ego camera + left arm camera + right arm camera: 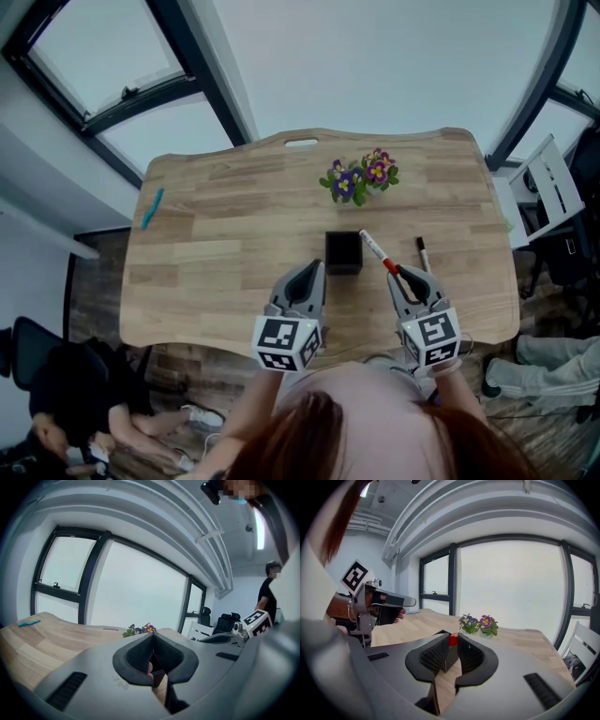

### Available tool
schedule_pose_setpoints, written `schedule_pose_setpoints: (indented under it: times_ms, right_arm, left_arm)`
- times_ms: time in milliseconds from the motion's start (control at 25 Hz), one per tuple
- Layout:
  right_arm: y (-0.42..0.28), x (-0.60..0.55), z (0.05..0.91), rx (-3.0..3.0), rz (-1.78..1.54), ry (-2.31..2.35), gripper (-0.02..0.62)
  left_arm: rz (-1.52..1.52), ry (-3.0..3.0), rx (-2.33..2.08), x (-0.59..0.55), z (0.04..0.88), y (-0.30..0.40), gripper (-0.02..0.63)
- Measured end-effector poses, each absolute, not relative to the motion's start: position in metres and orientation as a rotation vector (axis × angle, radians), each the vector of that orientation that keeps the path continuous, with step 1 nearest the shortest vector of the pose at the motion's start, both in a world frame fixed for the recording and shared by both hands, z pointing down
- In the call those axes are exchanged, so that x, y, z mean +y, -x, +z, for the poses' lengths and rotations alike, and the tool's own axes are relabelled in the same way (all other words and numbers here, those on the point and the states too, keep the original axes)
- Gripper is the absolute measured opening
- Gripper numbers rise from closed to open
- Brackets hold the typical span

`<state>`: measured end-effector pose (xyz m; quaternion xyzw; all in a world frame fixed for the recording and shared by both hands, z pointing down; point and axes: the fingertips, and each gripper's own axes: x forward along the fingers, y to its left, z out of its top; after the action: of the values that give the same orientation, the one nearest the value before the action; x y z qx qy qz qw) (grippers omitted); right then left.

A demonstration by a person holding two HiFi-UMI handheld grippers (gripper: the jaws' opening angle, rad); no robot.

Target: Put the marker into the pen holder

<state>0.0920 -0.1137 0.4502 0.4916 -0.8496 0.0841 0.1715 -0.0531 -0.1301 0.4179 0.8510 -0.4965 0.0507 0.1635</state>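
Nearest to me, the left tongs (312, 270) sit low over the front edge of the table (216, 272). Their own view has the tips pressed together with nothing between them (153, 637). So they're closed and empty, parked just short of the holder (344, 251), whose dark wall shows through the gap below the tips (158, 677).

Over to the right tongs (403, 277): they're clamped on the marker (375, 249), gripping its red end (453, 640). The white barrel runs out ahead and to the left, ending just beside the holder's right side. I can't tell whether that far end rests on the wood or hangs clear.

I judge the marker light and stiff, with a smooth round plastic body, so it could swivel or slip in the pads. With the grip on one end, the long free barrel will swing with any wrist twist. That's fine for dropping it in, though, since the free end can lead into the opening. The holder is a small black open box. It looks light enough to skid if the barrel knocks its rim, so the idle left tongs could steady it.

A black pen (423, 253) lies just right of the marker. Further back there's a little pot of purple flowers (361, 178), and far left a teal pen (152, 208).
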Motion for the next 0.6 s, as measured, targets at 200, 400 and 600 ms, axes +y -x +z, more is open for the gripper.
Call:
schedule_pose_setpoints:
  times_ms: [200,400,600]
  right_arm:
    - [-0.082,-0.111,0.450,-2.446,0.258,-1.344,0.048]
    - [-0.074,-0.112,0.453,-2.462,0.272,-1.301,0.048]
    - [-0.069,-0.115,0.457,-2.471,0.293,-1.271,0.048]
  left_arm:
    - [0.144,-2.429,-1.422,-0.129,0.415,0.054,0.002]
    - [0.150,-2.426,-1.436,-0.129,0.412,0.059,0.002]
    - [0.147,-2.416,-1.452,-0.128,0.412,0.064,0.002]
